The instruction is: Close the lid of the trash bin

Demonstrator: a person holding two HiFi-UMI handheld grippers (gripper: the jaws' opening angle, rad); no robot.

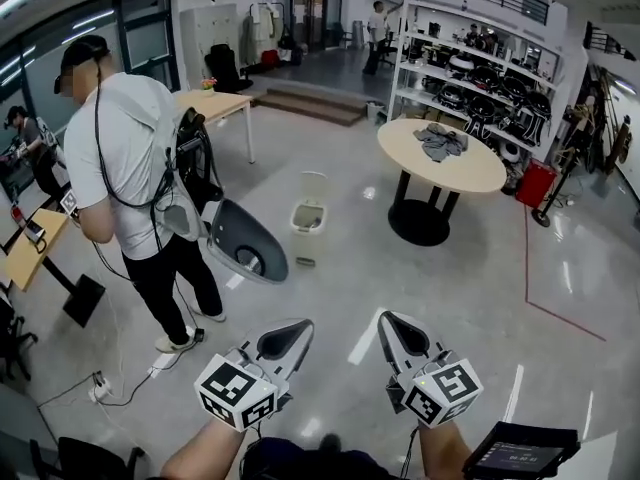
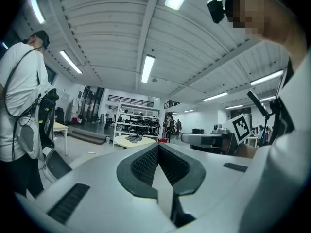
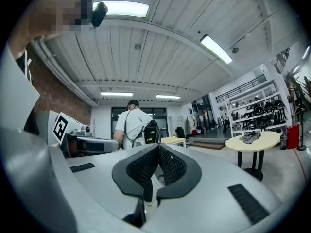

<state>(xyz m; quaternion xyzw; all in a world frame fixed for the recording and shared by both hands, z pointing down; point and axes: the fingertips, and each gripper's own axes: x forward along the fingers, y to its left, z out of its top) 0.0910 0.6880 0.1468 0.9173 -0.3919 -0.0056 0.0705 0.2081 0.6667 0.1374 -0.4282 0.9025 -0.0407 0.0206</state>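
A small white trash bin (image 1: 308, 217) stands on the grey floor in the middle of the head view, its lid (image 1: 312, 184) raised upright behind the opening. Both grippers are held low at the bottom of that view, well short of the bin. My left gripper (image 1: 303, 327) is shut with nothing in it; its ribbed pads (image 2: 146, 163) meet at the tip. My right gripper (image 1: 386, 319) is also shut and empty, its pads (image 3: 170, 165) touching. The bin does not show clearly in either gripper view.
A person in a white shirt (image 1: 135, 173) stands left of the bin holding another grey gripper (image 1: 245, 241). A round table (image 1: 470, 173) with a grey cloth (image 1: 440, 140) is to the right, shelves (image 1: 480, 78) behind it. A tablet (image 1: 520, 450) is at bottom right.
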